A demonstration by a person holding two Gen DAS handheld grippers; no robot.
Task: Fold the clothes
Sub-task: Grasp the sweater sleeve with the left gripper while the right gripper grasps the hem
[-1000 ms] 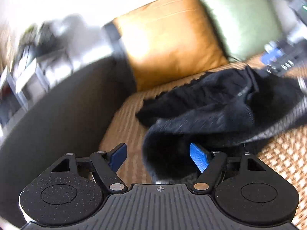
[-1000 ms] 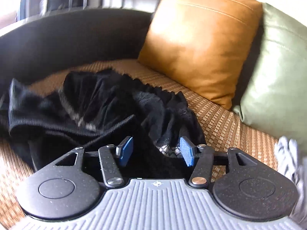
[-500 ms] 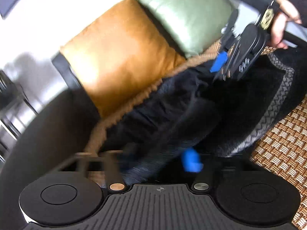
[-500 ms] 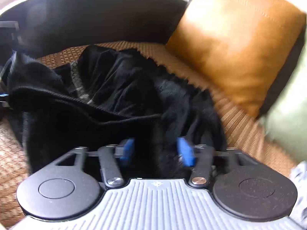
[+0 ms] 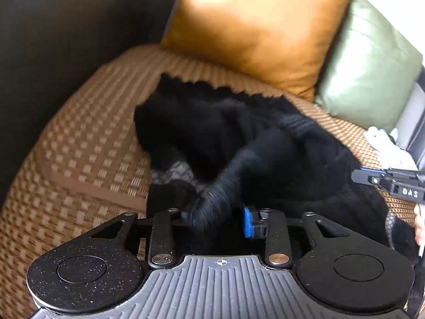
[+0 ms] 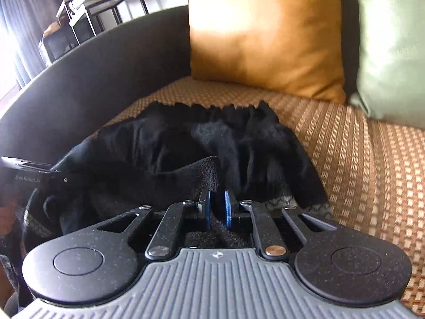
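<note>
Sweater (image 5: 212, 127) lower by cushion (image 5: 252, 26); left gripper (image 5: 216, 219) just loosened round sleeve (image 5: 225, 183), right gripper (image 6: 216, 206) easing, nipping fabric (image 6: 209, 170).

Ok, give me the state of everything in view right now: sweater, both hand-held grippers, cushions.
Black sweater: crumpled on the woven seat, not folded.
Left hand-held gripper: jaws just opening, sleeve cuff between them.
Right hand-held gripper: shut on a fold of sweater.
Orange cushion: upright against the backrest.
Green cushion: upright beside it.
</note>
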